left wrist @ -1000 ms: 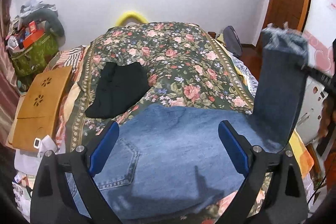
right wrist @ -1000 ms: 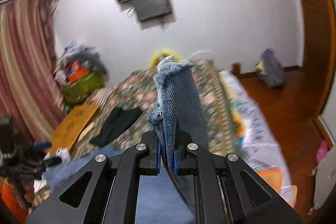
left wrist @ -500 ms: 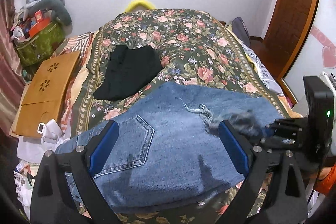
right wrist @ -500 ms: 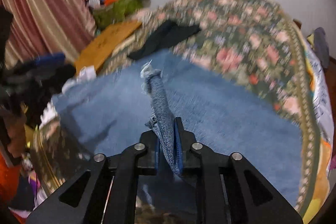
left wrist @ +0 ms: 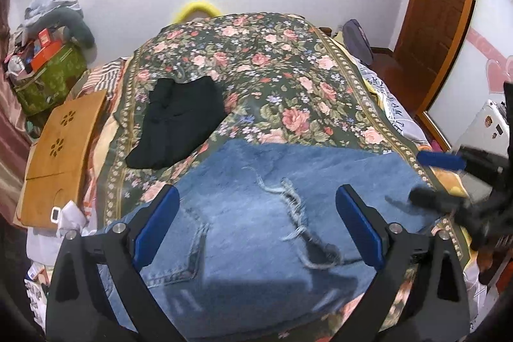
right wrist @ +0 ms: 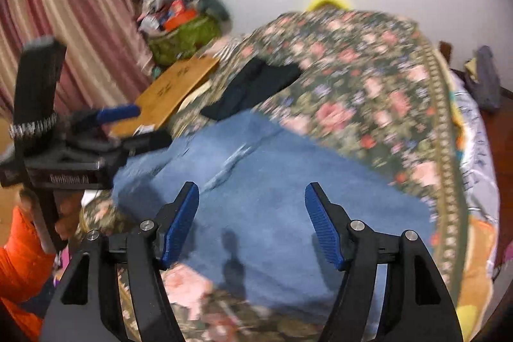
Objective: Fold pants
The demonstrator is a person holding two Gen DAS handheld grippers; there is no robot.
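floral bed [left wrist: 272,76]: one jeans [left wrist: 250,233], two tools agape.

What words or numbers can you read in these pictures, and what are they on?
Nothing reads clearly.
White sheet at the bed's edge: dark letters, too small and bent to read.
Left tool: raised lettering on its black body, too blurred to read.
Orange box in the pile: print too small.
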